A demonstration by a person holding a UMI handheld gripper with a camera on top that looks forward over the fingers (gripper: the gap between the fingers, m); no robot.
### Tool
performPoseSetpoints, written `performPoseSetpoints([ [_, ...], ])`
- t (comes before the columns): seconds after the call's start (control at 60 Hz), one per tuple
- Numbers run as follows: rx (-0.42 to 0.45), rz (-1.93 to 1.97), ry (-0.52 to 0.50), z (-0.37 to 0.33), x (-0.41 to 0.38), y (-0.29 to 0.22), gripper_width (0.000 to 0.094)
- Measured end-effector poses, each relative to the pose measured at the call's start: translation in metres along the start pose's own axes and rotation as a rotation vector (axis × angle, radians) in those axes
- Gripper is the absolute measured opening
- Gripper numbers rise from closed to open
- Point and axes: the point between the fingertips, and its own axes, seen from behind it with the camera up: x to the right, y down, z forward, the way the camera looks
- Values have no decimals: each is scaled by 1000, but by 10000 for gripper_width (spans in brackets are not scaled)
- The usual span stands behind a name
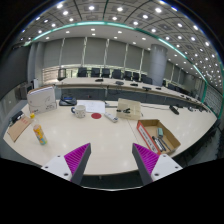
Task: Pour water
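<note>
Two magenta-padded fingers [77,157] of the tool [112,160] reach forward over a wide white surface [110,135], spread well apart with nothing between them, so the tool is open and holds nothing.

On the gripper view, the surface stretches ahead with things scattered across it. A yellow bottle [40,134] stands upright beyond the left-hand finger, well apart from it. Further back, a white cup [79,111] sits near the middle of the surface, and just beside it lies a small red disc [97,116]. A cardboard box [158,134] with its flaps open rests ahead of the right-hand finger; something red and other items lie inside, though what they are is too small to tell. A white board [42,98] stands propped near the far left side of the surface, and a wooden tray [18,127] lies at that same side.

Beyond the surface, a row of dark chairs [110,74] lines long desks, curtains [100,52] cover the far wall, and ceiling lights [105,9] glow overhead.
</note>
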Motion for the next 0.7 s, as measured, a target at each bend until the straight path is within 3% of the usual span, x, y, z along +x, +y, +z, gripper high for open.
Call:
performPoseSetpoints([
  [0.25, 3, -18, -100, 3, -67, 17, 862],
  [0.567, 29, -32, -350, 27, -263, 42, 864],
  [0.7, 69, -59, -387, 57, -342, 43, 862],
])
